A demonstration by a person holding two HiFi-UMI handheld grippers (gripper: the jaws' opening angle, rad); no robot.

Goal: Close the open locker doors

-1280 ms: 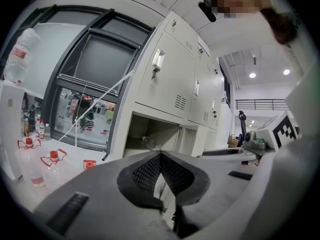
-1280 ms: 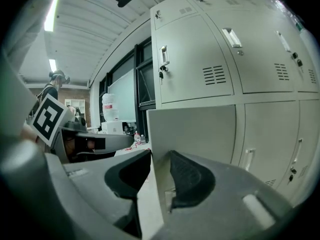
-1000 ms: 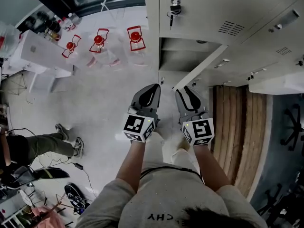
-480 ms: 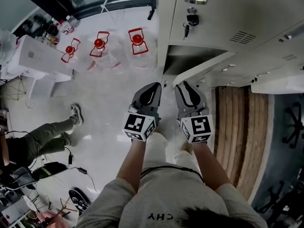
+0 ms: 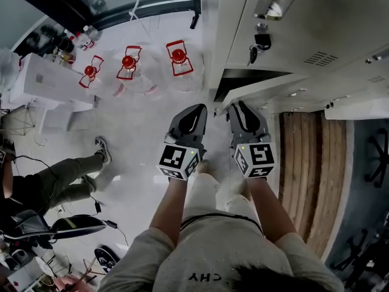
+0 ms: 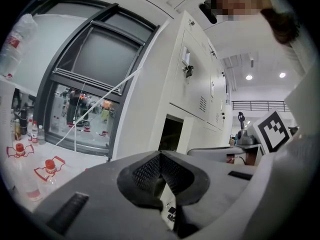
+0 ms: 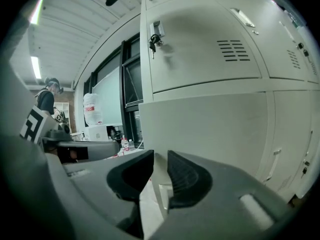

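Note:
A bank of pale grey lockers fills the upper right of the head view. One lower locker stands open, with a dark opening (image 5: 240,78) and its door (image 5: 261,90) swung out towards me. My right gripper (image 5: 239,108) is at the door's free edge. In the right gripper view the door's thin edge (image 7: 159,181) stands between the jaws of this gripper (image 7: 160,166). The jaws are closing, and a gap still shows beside the left pad. My left gripper (image 5: 197,109) hovers just left of the door, shut and empty (image 6: 160,156). It faces the opening (image 6: 171,134).
Three water jugs with red caps (image 5: 178,56) stand on the floor beyond the grippers, beside a white table (image 5: 42,81). A person's legs (image 5: 67,175) and cables lie at the left. Wooden slats (image 5: 304,163) run along the right. A key hangs in an upper locker door (image 5: 260,41).
I have stepped closer to the lockers, and the right gripper has reached the open door's edge. The person's legs at the left have shifted.

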